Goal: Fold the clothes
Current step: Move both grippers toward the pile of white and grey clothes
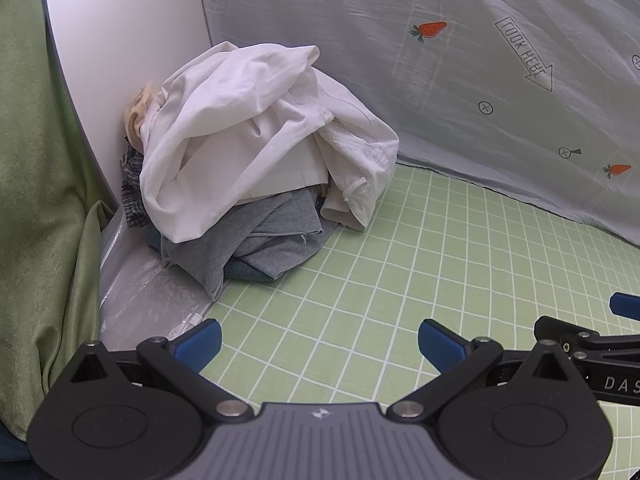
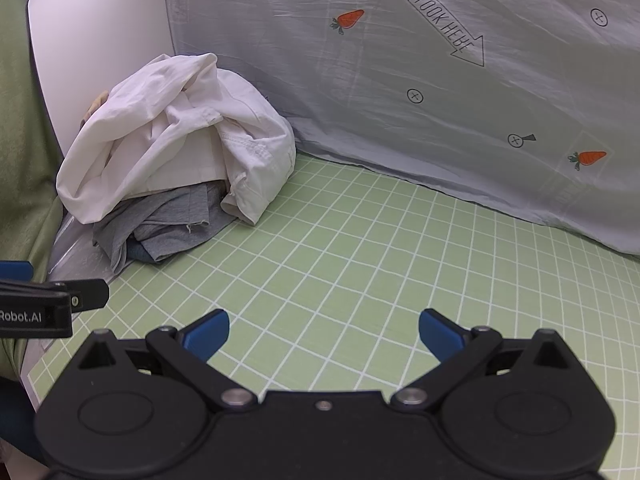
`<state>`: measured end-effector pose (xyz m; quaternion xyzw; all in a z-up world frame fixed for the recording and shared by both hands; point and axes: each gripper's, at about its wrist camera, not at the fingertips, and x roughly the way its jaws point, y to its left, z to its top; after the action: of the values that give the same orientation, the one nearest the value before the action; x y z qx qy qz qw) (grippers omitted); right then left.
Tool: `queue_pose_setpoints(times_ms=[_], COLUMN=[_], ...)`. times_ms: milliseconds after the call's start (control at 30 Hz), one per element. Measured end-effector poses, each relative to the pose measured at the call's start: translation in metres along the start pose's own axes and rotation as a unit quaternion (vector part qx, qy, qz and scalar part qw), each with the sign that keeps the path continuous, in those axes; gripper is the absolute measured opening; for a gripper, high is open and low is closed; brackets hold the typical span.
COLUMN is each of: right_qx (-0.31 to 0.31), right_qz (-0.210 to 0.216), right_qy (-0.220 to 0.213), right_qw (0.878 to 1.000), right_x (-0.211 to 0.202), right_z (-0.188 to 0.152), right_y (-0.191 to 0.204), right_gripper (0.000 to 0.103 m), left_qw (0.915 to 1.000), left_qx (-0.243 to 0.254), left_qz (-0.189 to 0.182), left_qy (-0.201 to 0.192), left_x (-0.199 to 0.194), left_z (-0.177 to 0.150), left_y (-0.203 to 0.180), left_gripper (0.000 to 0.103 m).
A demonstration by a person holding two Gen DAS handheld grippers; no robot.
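Both views evenly lit, bright, diffuse; source not visible. Soft shadow under the clothes pile. Mild glare on the plastic film at left. Strong fisheye bending of the green grid mat; dark vignette in corners. Focus sharp throughout.

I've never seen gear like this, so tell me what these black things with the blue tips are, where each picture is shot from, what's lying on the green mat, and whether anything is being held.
They are two hand-held grippers, one in each of a person's hands, each with a camera that looks forward along its fingers. One picture comes from the left gripper, the other from the right gripper. Both have their blue-tipped jaws spread wide and hold nothing. On the green grid mat sits a heap of unfolded clothes: a white garment on top of a grey garment. A pale sheet with carrot prints hangs behind.
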<state>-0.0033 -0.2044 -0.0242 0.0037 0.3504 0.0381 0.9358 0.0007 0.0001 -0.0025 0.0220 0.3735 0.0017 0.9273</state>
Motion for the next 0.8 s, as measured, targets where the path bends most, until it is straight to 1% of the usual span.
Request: queue_pose_setpoints(times_ms=[300,600,800], right_qx=[0.004,0.013,0.016], right_qz=[0.002,0.011,0.013], right_qy=[0.002,0.010,0.020], right_qw=[1.000,1.000,1.000], right_x=[-0.0003,0.0033,0.0096], right_z=[0.0005,0.0004,-0.0001], right_y=[-0.0002,-0.0026,-0.0028], right_gripper=[0.102,0.101,0.101], left_qw=[1.0000,0.9998,0.9992], left_qx=[0.001,-0.004,-0.010], left_qz=[0.002,0.012,0.030], left_qy=[0.004,0.013,0.025], left_x=[0.0005,0.0044,0.0093], left_z=[-0.0002,0.0001,0.0006], left_y=[-0.0004,0.0022,0.0061], left_gripper=[0.103,0.103,0.103])
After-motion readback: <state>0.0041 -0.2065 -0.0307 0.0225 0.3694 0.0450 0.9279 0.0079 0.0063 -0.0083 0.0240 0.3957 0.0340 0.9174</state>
